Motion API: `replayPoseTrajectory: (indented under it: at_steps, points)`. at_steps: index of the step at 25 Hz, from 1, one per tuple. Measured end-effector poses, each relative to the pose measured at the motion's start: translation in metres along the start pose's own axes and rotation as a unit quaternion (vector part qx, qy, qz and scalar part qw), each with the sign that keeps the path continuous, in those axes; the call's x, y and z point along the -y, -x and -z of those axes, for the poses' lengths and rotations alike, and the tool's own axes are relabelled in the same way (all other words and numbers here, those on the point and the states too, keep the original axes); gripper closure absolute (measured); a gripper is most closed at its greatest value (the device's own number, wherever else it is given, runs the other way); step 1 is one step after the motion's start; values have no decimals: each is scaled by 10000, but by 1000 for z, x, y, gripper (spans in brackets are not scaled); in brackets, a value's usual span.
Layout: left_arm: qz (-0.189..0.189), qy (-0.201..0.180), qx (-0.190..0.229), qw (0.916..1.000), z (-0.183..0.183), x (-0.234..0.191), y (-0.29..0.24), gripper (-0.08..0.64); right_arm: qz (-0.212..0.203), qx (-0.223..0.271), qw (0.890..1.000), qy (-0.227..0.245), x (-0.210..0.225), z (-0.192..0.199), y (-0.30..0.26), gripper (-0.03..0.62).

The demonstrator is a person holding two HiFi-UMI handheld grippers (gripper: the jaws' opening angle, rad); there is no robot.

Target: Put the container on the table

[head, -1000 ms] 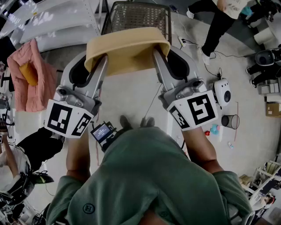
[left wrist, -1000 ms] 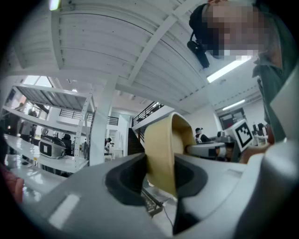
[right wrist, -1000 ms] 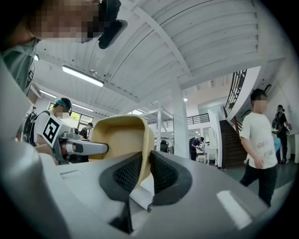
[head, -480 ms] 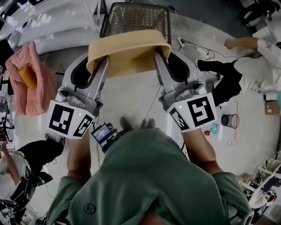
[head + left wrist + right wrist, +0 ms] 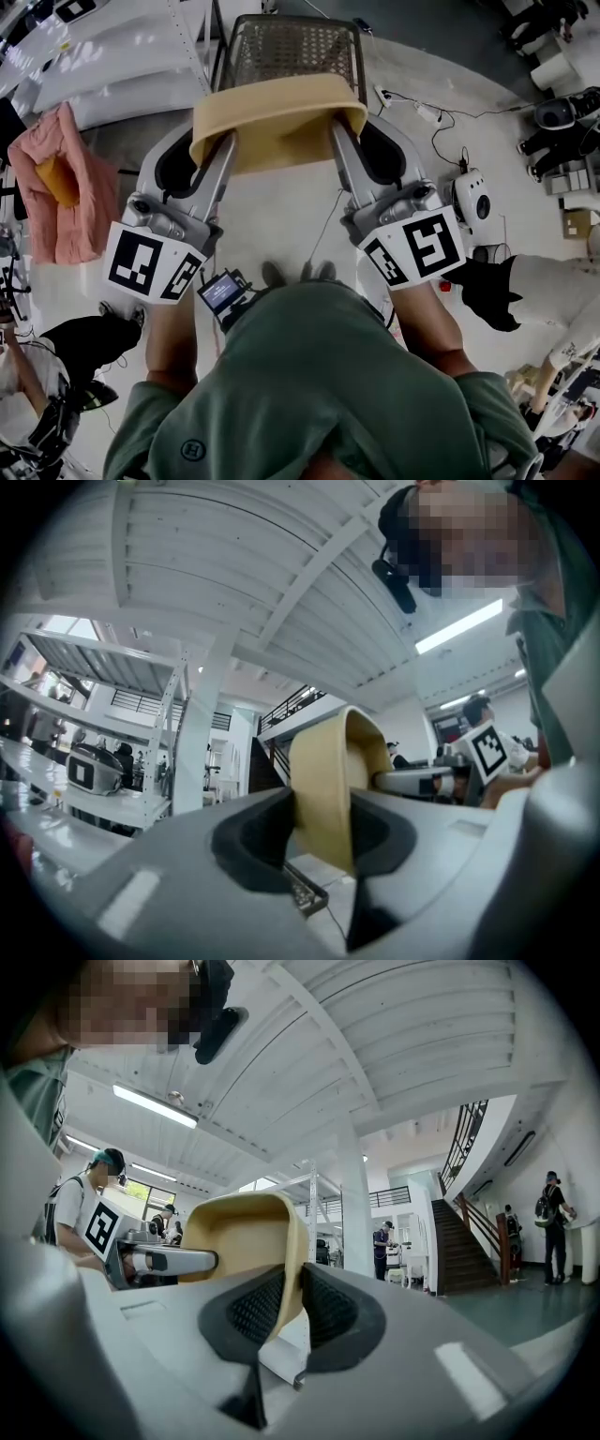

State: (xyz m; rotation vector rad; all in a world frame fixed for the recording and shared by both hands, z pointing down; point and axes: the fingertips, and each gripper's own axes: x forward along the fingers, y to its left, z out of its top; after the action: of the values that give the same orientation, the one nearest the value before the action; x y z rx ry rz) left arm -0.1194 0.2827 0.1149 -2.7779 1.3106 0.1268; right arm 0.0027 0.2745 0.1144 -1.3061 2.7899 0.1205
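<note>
Two-sided grip keeps tan container [image 5: 277, 117] level: left claw [image 5: 225, 148] clamps one wall; right claw [image 5: 337, 139], jaws just opening slightly, pinches the opposite.

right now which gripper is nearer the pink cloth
Left. The left gripper clamps the tan container by its wall nearest the pink cloth; the right gripper, jaws just opened slightly, holds the opposite wall, farther away.
</note>
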Motion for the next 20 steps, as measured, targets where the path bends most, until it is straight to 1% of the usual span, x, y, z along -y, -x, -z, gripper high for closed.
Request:
replayPoseTrajectory:
  at_steps: [2,6,8,10,14,16,20]
  points:
    - [29,-5,32,10000,-1,-11,1,442,12,18,10000,5,-3,-1,-10,537]
    - [38,23,102,9999,-3,-33,-11,442,27,23,10000,48,3,-4,-33,535]
    - [18,76,141,9999,-3,-40,-6,442,43,15,10000,35,-3,-5,-39,535]
    - [11,136,191,9997,-5,-44,2,443,34,14,10000,39,-10,-7,-42,535]
    - [58,37,207,9998,-8,-44,3,443,-1,27,10000,57,-12,-7,-41,535]
    - [29,64,194,9998,-4,-44,4,443,-4,-3,10000,31,-13,-3,-41,535]
    - [-52,201,124,9997,6,-53,-11,443,-119,-96,9999,38,2,4,-53,535]
